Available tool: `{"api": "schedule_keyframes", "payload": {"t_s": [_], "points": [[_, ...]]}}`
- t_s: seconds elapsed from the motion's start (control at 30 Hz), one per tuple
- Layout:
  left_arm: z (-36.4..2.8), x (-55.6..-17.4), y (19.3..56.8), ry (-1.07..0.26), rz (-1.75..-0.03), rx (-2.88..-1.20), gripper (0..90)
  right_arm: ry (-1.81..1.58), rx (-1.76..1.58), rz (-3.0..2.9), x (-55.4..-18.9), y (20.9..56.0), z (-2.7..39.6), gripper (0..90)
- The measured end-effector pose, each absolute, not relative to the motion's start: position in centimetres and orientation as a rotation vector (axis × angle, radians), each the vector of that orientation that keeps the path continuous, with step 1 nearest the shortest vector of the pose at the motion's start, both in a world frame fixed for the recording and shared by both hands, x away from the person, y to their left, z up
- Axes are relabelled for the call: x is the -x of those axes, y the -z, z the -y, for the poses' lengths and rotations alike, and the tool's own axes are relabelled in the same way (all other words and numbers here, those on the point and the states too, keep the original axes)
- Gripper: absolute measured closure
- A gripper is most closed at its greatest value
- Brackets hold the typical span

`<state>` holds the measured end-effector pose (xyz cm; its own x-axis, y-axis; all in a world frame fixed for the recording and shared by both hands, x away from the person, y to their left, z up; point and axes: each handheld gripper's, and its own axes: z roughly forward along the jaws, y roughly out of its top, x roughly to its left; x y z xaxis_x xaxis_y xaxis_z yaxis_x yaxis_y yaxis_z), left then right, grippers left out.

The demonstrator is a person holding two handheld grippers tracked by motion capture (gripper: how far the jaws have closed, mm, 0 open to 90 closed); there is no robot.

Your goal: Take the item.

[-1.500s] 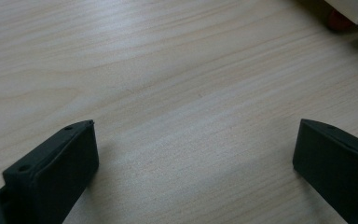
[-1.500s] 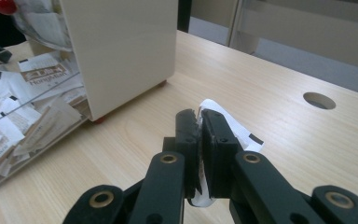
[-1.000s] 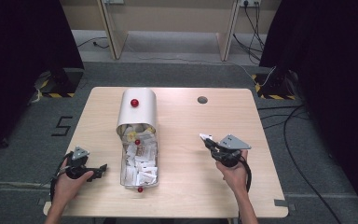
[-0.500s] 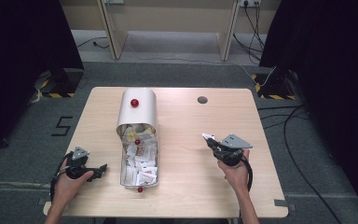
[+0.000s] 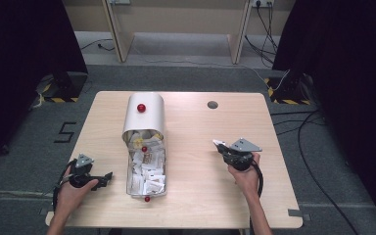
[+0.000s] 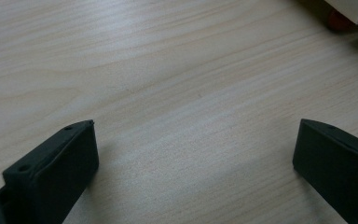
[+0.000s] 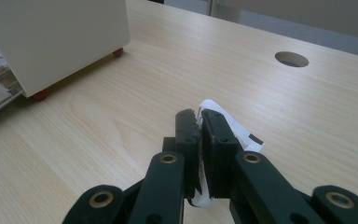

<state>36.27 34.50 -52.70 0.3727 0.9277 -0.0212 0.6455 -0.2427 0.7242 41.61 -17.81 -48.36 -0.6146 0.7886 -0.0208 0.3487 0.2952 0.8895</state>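
A white cabinet point(image 5: 144, 115) with a red knob point(image 5: 140, 107) lies at the table's middle left. Its drawer point(image 5: 129, 176) is pulled out toward me and holds several white packets point(image 5: 149, 169). My right gripper point(image 5: 219, 145) hovers right of the drawer, shut on a thin white packet point(image 5: 220, 143). In the right gripper view the jaws point(image 7: 199, 116) pinch that packet point(image 7: 235, 128), which curls out to their right. My left gripper point(image 5: 106, 175) rests on the table left of the drawer's front. Its jaws point(image 6: 196, 154) stand open with bare wood between them.
A round cable hole point(image 5: 212, 104) sits at the table's back right, also ahead of the right gripper point(image 7: 291, 59). The cabinet's side point(image 7: 60, 37) stands on small red feet point(image 7: 39, 96). The drawer's red front knob point(image 6: 338, 19) lies beyond the left jaws.
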Motion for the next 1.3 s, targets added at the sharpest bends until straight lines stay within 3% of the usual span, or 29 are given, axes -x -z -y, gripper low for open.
{"api": "schedule_keyframes", "payload": {"t_s": [1.3], "points": [[-34.5, -36.3, 52.7, -0.556, -1.354, -1.984, 0.0, -1.218, -1.02, -2.199, -43.2, 50.2, 15.9, 84.0]]}}
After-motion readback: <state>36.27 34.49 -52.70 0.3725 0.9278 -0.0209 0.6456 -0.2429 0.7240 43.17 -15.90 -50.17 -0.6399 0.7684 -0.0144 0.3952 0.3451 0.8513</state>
